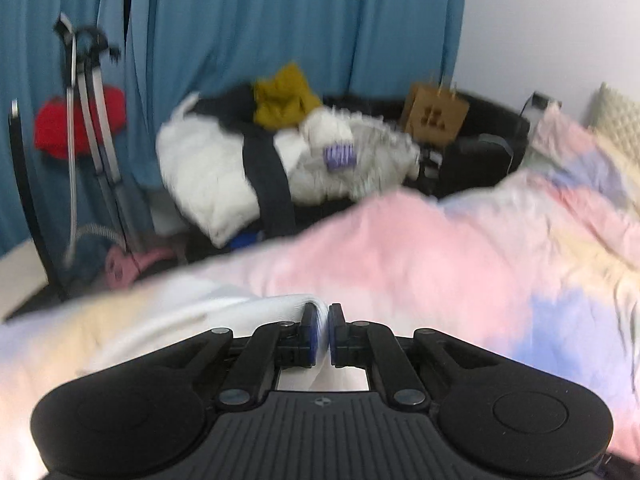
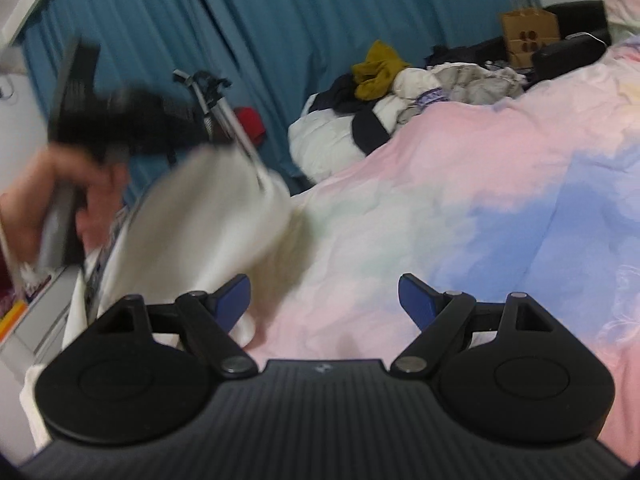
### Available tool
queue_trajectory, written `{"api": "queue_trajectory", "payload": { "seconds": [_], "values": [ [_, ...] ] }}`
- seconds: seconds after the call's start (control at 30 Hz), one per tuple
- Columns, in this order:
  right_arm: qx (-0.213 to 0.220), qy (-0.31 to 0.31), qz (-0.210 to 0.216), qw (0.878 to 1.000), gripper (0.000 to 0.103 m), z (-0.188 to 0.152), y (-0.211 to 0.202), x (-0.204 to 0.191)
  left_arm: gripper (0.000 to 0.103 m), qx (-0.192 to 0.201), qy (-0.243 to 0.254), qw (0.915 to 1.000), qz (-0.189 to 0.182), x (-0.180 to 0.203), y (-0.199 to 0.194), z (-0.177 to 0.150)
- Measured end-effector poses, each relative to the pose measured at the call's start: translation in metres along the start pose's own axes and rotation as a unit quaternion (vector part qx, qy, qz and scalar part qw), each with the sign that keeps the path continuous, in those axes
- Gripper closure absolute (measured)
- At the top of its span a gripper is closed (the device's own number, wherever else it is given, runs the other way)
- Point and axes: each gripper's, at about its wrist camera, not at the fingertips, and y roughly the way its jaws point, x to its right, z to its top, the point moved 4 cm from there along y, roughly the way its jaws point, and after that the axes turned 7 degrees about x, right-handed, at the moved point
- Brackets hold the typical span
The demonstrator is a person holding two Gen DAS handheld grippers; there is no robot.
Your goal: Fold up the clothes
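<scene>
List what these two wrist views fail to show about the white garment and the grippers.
- White garment: type and full shape unclear; motion blur in the right wrist view, its lower part behind the right gripper.
- Left gripper: how much cloth is pinched; the pads hide it.
- Hand: blurred, cut by the left edge.

Motion blurs the left gripper [image 2: 120, 120] and white garment [image 2: 192, 232] — outlines smeared.

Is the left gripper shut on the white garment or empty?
Shut on it. In the left wrist view, the left gripper has its blue pads nearly together with a fold of the white garment pinched between them.
</scene>
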Motion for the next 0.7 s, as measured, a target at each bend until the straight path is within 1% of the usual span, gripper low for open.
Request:
{"api": "queue_trajectory", "payload": {
  "seconds": [0.03, 0.07, 0.1, 0.17, 0.23, 0.33, 0.4, 0.43, 0.5, 0.57, 0.6, 0.67, 0.7],
  "values": [
    [0.000, 0.005, -0.002, 1.000, 0.020, 0.000, 0.001, 0.003, 0.093, -0.010, -0.001, 1.0000, 0.001, 0.004, 0.004, -0.014],
    [-0.002, 0.007, -0.003, 1.000, 0.020, 0.000, 0.003, 0.006, 0.085, -0.016, 0.004, 0.9999, 0.004, 0.005, 0.006, -0.024],
    [-0.004, 0.008, -0.004, 1.000, 0.020, -0.001, 0.004, 0.007, 0.080, -0.024, 0.011, 0.9996, 0.007, 0.007, 0.006, -0.035],
    [-0.006, 0.008, -0.001, 1.000, 0.020, -0.001, 0.005, 0.007, 0.055, -0.031, 0.026, 0.9991, 0.011, 0.003, 0.002, -0.049],
    [-0.008, 0.007, 0.003, 1.000, 0.020, -0.001, 0.005, 0.006, 0.045, -0.031, 0.046, 0.9983, 0.020, -0.008, -0.018, -0.060],
    [-0.010, 0.005, 0.009, 1.000, 0.020, -0.001, 0.005, 0.004, 0.033, -0.023, 0.060, 0.9975, 0.031, -0.035, -0.063, -0.071],
    [-0.011, 0.008, 0.012, 1.000, 0.020, -0.001, 0.003, 0.004, 0.020, -0.011, 0.063, 0.9967, 0.050, -0.062, -0.098, -0.077],
    [-0.010, 0.009, 0.012, 1.000, 0.020, -0.001, 0.002, 0.004, 0.013, -0.005, 0.064, 0.9955, 0.069, -0.075, -0.119, -0.079],
    [-0.008, 0.010, 0.014, 1.000, 0.020, 0.000, 0.000, 0.003, 0.011, 0.007, 0.059, 0.9910, 0.120, -0.110, -0.145, -0.081],
    [-0.008, 0.010, 0.014, 1.000, 0.020, 0.001, -0.002, 0.002, 0.011, 0.007, 0.027, 0.9857, 0.166, -0.145, -0.164, -0.084],
    [-0.009, 0.008, 0.014, 1.000, 0.020, 0.000, -0.002, 0.001, 0.011, 0.005, 0.003, 0.9819, 0.189, -0.165, -0.170, -0.087],
    [-0.011, 0.005, 0.013, 1.000, 0.020, -0.002, -0.003, -0.001, 0.012, -0.005, -0.039, 0.9769, 0.210, -0.195, -0.174, -0.095],
    [-0.012, 0.003, 0.012, 1.000, 0.020, -0.003, -0.003, -0.002, 0.013, -0.009, -0.057, 0.9767, 0.207, -0.205, -0.177, -0.098]
  ]
}}
